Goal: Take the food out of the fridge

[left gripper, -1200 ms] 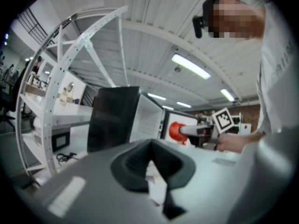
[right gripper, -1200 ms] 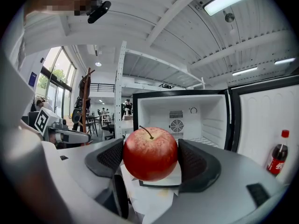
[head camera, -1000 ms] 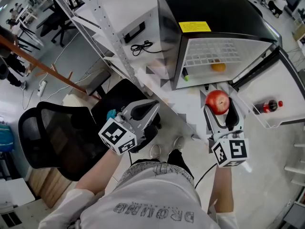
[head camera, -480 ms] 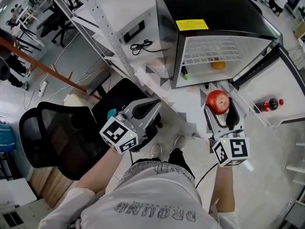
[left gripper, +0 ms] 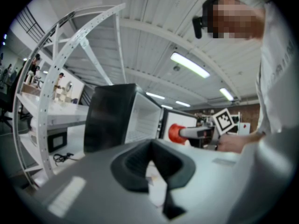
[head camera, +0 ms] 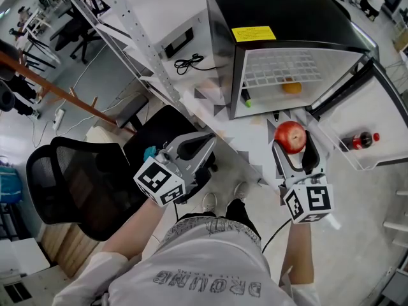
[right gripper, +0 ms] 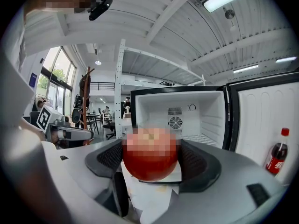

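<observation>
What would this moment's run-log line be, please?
right gripper: shut on apple | left gripper: shut, empty | fridge: open | orange fruit: inside | bottle: in door

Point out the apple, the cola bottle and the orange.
apple (head camera: 290,136), head view, middle of its red skin.
cola bottle (head camera: 356,142), head view, its dark body.
orange (head camera: 292,88), head view, its visible middle inside the fridge.

Open fridge ahead, grippers in front of it.
The fridge stands right of a rack; its door is swung out to the right, with a bottle in the door shelf. An orange lies on a shelf inside. The right gripper, around an apple, is just before the opening. The left gripper is well to its left, and a chair is further left.
</observation>
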Motion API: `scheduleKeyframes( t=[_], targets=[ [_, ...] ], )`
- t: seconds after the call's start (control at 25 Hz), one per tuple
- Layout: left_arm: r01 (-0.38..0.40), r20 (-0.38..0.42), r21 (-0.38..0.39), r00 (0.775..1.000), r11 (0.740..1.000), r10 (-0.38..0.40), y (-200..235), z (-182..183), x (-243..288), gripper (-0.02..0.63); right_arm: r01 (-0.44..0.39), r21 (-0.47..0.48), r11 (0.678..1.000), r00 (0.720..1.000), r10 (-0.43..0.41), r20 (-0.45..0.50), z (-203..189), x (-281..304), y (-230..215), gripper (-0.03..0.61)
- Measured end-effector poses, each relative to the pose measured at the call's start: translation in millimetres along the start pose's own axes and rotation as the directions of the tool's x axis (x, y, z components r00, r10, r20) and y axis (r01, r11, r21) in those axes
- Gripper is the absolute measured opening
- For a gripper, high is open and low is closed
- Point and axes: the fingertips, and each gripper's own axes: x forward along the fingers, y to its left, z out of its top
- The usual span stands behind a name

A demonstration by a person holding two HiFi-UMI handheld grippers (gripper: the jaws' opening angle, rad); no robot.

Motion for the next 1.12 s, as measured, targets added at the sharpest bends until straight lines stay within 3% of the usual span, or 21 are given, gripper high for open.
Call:
scheduleKeyframes(
  t=[1.12],
  targets=[
    [-0.003,-0.003,-0.002,1.000,1.000,0.003,3.3,-1.2,6.7,0.005,-0.005,-0.002,1.000,1.000,0.005,-0.013,-3.8,7.3,-3.0,0.333]
  ],
)
